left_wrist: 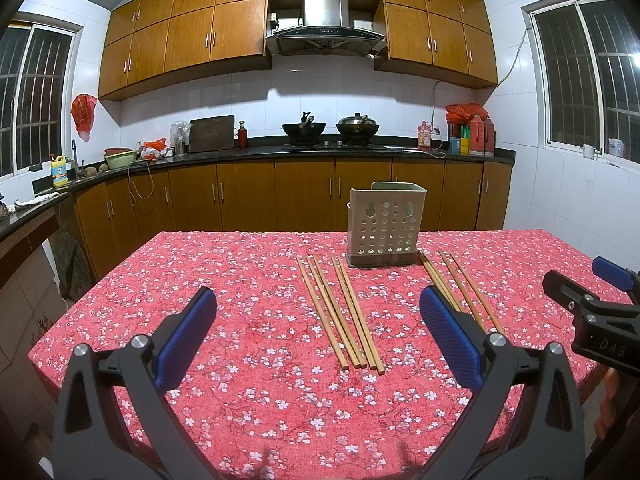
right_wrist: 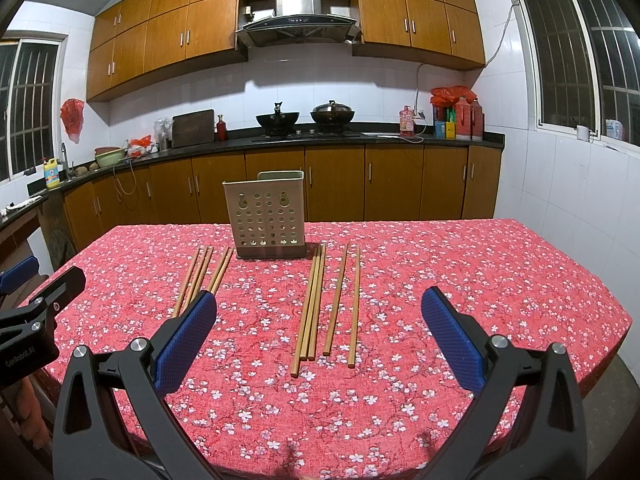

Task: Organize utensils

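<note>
A beige perforated utensil holder (left_wrist: pixel 385 225) (right_wrist: pixel 267 216) stands upright on the red floral tablecloth (left_wrist: pixel 240 280) (right_wrist: pixel 460 272). Several wooden chopsticks lie flat in two groups: a left group (left_wrist: pixel 340 312) (right_wrist: pixel 202 276) and a right group (left_wrist: pixel 460 284) (right_wrist: pixel 328 304), one on each side of the holder. My left gripper (left_wrist: pixel 318 316) is open and empty, hovering above the table short of the left group. My right gripper (right_wrist: pixel 319 316) is open and empty, short of the right group. Each gripper shows at the edge of the other's view.
The table's far edge lies just behind the holder. Beyond it runs a kitchen counter (left_wrist: pixel 280 152) with two woks, a cutting board, bottles and wooden cabinets. Barred windows are on both side walls.
</note>
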A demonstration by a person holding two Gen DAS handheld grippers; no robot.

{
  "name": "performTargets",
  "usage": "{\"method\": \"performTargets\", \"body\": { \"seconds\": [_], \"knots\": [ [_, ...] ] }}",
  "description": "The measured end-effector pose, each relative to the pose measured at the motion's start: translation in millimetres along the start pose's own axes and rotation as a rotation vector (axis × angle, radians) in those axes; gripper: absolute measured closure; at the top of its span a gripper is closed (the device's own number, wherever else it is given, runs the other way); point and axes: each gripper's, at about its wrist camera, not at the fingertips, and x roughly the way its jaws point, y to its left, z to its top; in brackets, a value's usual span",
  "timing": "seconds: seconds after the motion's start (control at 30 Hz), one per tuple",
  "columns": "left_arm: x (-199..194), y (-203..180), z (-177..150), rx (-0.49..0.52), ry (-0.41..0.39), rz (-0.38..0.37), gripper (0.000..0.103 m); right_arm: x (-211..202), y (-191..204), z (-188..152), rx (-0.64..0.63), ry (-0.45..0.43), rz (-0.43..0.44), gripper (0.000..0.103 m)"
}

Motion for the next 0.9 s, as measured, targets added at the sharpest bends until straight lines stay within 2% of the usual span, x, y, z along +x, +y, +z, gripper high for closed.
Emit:
{"method": "performTargets", "body": {
  "seconds": [0.67,0.8,0.9],
  "knots": [
    [2.5,-1.0,3.3,-0.013,0.007,0.004,0.004,2.3,0.1,-0.9,0.002,0.004,-0.002,0.002],
    [14.7,3.2,2.8,-0.017,0.039,0.026,0.004,13.2,-12.0,1.6,0.024,0.043,-0.001,0.002],
    [36.9,14.3,0.5,-0.043,0.112,0.042,0.004,30.2,-18.0,-0.7,0.053,0.085,-0.019,0.002]
  ]
}}
